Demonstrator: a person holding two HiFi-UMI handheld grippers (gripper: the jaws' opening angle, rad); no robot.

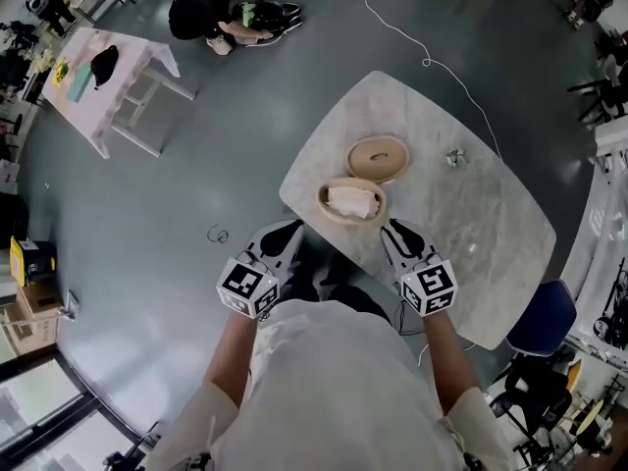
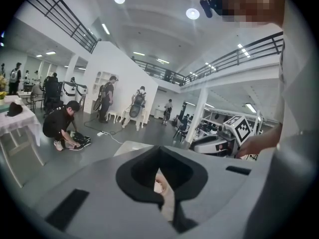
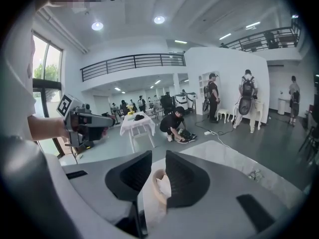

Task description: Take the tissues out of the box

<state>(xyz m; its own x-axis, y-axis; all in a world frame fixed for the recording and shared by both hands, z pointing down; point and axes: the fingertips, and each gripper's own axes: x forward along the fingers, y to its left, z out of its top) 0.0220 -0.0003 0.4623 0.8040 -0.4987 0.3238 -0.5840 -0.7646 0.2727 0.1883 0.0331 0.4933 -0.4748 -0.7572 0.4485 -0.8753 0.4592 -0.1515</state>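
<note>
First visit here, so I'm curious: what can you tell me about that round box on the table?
The round box is shallow, with a low wall, and looks like pale wood or bamboo. It stands upright and open on the marble table, near the edge closest to the person, with crumpled white tissue inside. Its matching lid lies flat right beside it.

Lab hall: mezzanine railing [image 3: 132,62], floor cables [image 1: 391,27]

Pale grey-veined marble table [image 1: 471,214]; tan box [image 1: 323,202] and lid [image 1: 378,157]; white tissues [image 1: 351,202]; dark grey floor [image 1: 196,184]; blue chair [image 1: 543,317].
</note>
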